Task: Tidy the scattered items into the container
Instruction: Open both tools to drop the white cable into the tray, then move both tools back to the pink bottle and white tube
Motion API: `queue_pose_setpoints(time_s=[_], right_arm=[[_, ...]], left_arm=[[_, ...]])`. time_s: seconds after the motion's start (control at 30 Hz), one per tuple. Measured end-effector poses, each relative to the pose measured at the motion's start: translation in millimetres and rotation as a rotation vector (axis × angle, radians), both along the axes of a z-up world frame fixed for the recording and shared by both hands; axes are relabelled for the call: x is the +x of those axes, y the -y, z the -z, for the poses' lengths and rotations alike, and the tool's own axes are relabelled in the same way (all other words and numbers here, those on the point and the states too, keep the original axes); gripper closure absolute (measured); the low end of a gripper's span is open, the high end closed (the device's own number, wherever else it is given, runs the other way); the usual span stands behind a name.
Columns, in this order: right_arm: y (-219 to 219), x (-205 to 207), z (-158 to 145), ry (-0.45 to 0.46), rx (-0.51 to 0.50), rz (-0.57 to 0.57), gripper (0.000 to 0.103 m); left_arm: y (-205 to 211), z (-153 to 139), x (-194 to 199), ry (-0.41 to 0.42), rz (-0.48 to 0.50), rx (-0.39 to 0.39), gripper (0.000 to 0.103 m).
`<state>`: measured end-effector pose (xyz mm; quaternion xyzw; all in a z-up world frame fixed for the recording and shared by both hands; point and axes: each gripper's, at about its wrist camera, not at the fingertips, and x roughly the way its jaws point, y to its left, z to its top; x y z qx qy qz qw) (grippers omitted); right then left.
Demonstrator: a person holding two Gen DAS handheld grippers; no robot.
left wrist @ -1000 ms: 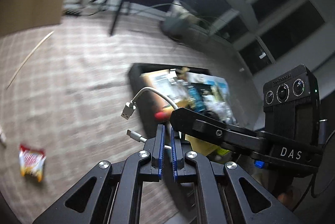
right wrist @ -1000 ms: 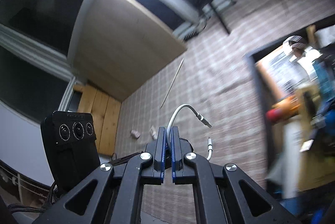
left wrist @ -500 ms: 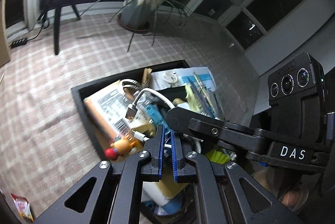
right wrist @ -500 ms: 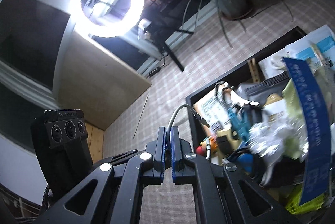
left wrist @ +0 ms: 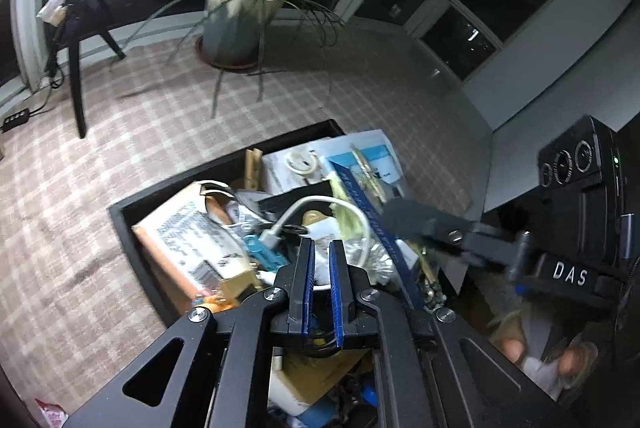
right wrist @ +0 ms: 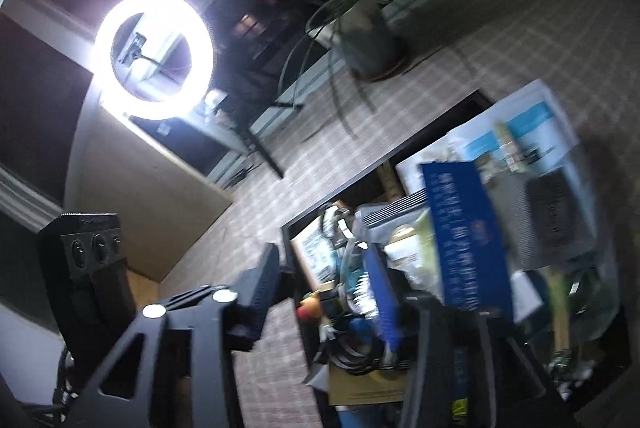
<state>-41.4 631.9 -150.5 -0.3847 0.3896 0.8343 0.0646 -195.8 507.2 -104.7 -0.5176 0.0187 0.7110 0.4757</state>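
Finding: the white cable [left wrist: 348, 207] arches above the heaped black container [left wrist: 120, 216], not yet settled in it. The right tongs [right wrist: 322, 260] are opening, with nothing between them. The left tongs [left wrist: 320, 268] are nearly closed; we cannot confirm a pinch on the cable.

Risk: the heap stands proud of the rim, so the springy cable may slide off onto the floor or snag a finger.

Orientation: its long axis is bowed, and the plug [left wrist: 271, 236] points down-left.

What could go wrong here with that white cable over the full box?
The white cable arches above heaped clutter in the black box, so it may slide off the pile. The right gripper is opening with nothing between its jaws; the left gripper, almost shut, could drag the cable back out.
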Motion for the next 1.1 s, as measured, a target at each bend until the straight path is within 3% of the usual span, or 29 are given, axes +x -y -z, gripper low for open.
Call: queue_pose_setpoints(time_s=[0.27, 0.43, 0.53, 0.87, 1.03, 1.1], right_arm=[[20, -6, -15, 0.007, 0.119, -0.014, 0.054], [64, -20, -31, -0.006, 0.247, -0.119, 0.044], [97, -34, -30, 0.005, 0.303, -0.205, 0.043], [217, -83, 14, 0.066, 0.292, -0.507, 0.043], [281, -107, 39, 0.11, 0.28, -0.628, 0.043], [307, -118, 45, 0.119, 0.277, -0.672, 0.043]], left_arm=[[62, 3, -19, -0.009, -0.11, -0.026, 0.095], [125, 20, -24, -0.047, -0.209, -0.111, 0.094], [172, 36, -29, -0.042, -0.272, -0.171, 0.094], [357, 89, -49, 0.018, -0.54, -0.325, 0.087], [440, 106, -53, 0.068, -0.677, -0.349, 0.082], [466, 109, -56, 0.083, -0.722, -0.35, 0.075]])
